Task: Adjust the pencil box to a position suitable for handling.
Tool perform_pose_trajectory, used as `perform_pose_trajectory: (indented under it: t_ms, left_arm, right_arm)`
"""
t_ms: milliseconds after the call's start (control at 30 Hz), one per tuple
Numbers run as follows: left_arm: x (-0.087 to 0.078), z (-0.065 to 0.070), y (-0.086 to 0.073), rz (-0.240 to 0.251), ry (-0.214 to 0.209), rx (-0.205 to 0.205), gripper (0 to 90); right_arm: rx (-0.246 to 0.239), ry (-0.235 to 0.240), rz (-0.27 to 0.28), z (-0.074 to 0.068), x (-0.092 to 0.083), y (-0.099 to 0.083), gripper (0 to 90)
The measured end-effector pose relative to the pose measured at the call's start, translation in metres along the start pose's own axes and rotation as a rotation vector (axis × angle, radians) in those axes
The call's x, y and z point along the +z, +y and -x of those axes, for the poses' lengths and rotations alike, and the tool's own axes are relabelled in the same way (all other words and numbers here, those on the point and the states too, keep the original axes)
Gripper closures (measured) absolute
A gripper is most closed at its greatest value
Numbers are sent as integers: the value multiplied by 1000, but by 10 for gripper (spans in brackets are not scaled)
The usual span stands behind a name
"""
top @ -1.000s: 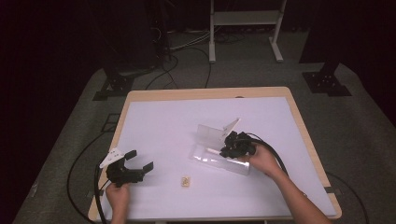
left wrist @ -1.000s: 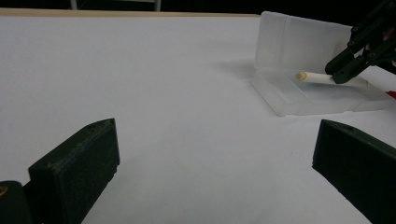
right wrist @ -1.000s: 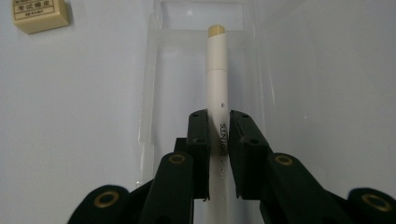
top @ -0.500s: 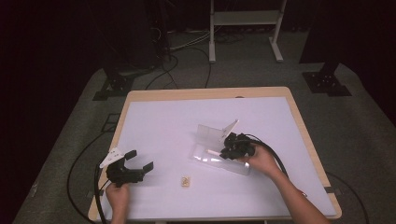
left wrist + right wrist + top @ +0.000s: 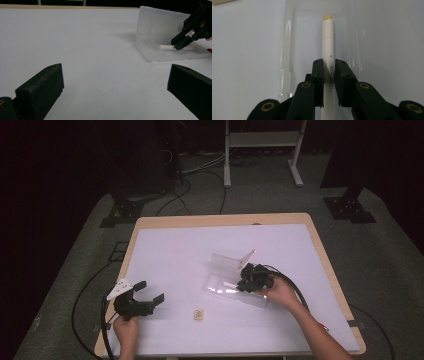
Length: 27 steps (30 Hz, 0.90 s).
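White marker pen [image 5: 328,47], tan end cap, lies lengthwise in clear plastic case [image 5: 287,45] with lid up, on worktop [image 5: 175,255]. Likely light, stiff, smooth barrel; grip mid-barrel. Right hand-held gripper [image 5: 328,72] clamps it near printed text. Left hand-held gripper [image 5: 147,292] wide, holding nothing, well apart. Small tan piece [image 5: 199,314] near front.

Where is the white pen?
The pen lies in the clear case right of the table's middle in the high view, clamped between the right gripper's jaws.
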State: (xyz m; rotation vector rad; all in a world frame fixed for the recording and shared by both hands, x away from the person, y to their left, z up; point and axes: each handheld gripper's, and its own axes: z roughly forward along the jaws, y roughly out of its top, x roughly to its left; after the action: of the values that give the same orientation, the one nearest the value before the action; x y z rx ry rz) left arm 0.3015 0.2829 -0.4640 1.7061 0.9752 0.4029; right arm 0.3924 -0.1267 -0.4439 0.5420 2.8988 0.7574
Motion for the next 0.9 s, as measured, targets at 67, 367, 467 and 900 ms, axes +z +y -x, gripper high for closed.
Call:
perform_pose_trajectory:
  t_ms: [67,367,467,900]
  left_arm:
    - [0,0,0,0,0,0,0]
    - [0,0,0,0,0,1,0]
    - [0,0,0,-2,0,0,0]
    - [0,1,0,-4,2,0,0]
  right_arm:
    - [-3,-2,-4,0,-1,0,769]
    - [-8,-10,17,-4,-9,0,727]
    - [-8,-9,29,-6,-16,-1,708]
    - [22,8,85,-9,-34,-13,674]
